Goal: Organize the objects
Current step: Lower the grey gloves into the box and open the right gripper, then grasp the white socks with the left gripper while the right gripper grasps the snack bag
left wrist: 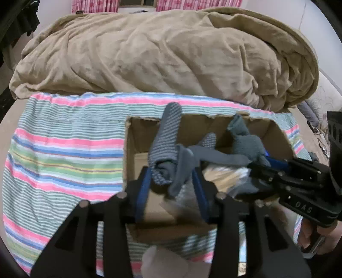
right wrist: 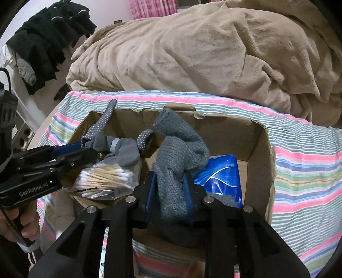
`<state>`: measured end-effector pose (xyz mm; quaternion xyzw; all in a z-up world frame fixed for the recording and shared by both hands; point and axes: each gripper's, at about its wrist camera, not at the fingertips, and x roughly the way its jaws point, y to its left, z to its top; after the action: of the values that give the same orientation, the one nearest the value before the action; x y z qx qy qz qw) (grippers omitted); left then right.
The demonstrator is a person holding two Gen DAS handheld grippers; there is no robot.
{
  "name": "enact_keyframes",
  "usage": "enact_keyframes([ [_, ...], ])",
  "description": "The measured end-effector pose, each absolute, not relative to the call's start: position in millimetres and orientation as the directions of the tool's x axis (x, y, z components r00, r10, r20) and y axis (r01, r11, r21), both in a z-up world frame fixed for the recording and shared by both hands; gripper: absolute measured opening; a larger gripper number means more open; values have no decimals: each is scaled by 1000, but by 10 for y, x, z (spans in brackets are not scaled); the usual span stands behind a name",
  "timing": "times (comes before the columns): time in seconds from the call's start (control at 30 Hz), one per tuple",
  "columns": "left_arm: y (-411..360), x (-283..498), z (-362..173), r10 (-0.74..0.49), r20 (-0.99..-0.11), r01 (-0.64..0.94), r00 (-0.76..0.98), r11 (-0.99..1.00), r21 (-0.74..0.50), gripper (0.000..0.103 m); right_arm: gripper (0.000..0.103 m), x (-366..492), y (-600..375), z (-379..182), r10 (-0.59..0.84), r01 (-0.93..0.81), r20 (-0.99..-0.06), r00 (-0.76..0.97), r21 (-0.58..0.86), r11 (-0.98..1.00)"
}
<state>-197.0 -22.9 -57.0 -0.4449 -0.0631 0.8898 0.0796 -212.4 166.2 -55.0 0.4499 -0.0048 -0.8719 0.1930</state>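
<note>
An open cardboard box (left wrist: pixel 280 132) (right wrist: pixel 259 149) stands on a striped cloth. My left gripper (left wrist: pixel 171 171) is shut on a grey dotted glove (left wrist: pixel 166 136), held above the box; that gripper (right wrist: pixel 85 149) and glove (right wrist: pixel 126 153) also show at the left of the right wrist view. My right gripper (right wrist: pixel 170 177) is shut on a grey knitted sock (right wrist: pixel 181 154) over the box; it shows at the right of the left wrist view (left wrist: pixel 261 161), with the sock (left wrist: pixel 245 143). In the box lie a bag of cotton swabs (right wrist: pixel 106 177) and a blue packet (right wrist: pixel 220 173).
The striped cloth (left wrist: pixel 64 149) (right wrist: pixel 303 171) covers the bed. A crumpled beige blanket (left wrist: pixel 160 53) (right wrist: pixel 203 47) lies behind the box. Dark clothes (right wrist: pixel 47 32) hang at the far left. Pink curtains (left wrist: pixel 96 5) are at the back.
</note>
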Motion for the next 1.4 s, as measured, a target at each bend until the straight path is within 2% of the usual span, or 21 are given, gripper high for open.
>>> enact_keyframes([
  [0.07, -235, -1911, -517, 189, -776, -81, -601, -981, -176, 47, 34, -2099, 1676, -535, -341, 327, -781, -524, 186, -926],
  [0.17, -243, -1812, -416, 186, -759, -74, -624, -981, -179, 68, 42, -2052, 1686, -489, -339, 323, -779, -527, 185, -928],
  [0.27, -239, -1708, -275, 194, -739, -80, -645, -979, -187, 69, 53, -1969, 1700, -420, -348, 330, -770, -535, 188, -925],
  [0.33, -235, -1646, -188, 191, -729, -80, -657, -980, -185, 69, 65, -1918, 1702, -379, -341, 327, -769, -540, 181, -927],
  [0.67, -184, -1282, 190, 211, -683, -102, -699, -975, -197, 75, 68, -1604, 1793, -144, -332, 323, -754, -567, 166, -931],
  [0.77, -164, -1175, 222, 224, -680, -105, -698, -972, -212, 76, 73, -1496, 1833, -56, -328, 316, -744, -582, 165, -934],
  [1.07, -139, -861, 241, 231, -682, -101, -694, -969, -225, 76, 83, -1182, 1936, 132, -324, 321, -725, -608, 149, -935],
  [1.2, -154, -745, 195, 233, -689, -93, -687, -968, -235, 84, 86, -1039, 1977, 184, -322, 322, -716, -620, 143, -936],
  [1.4, -165, -627, 53, 226, -709, -92, -668, -971, -222, 85, 87, -871, 2092, 137, -306, 306, -719, -624, 136, -942],
])
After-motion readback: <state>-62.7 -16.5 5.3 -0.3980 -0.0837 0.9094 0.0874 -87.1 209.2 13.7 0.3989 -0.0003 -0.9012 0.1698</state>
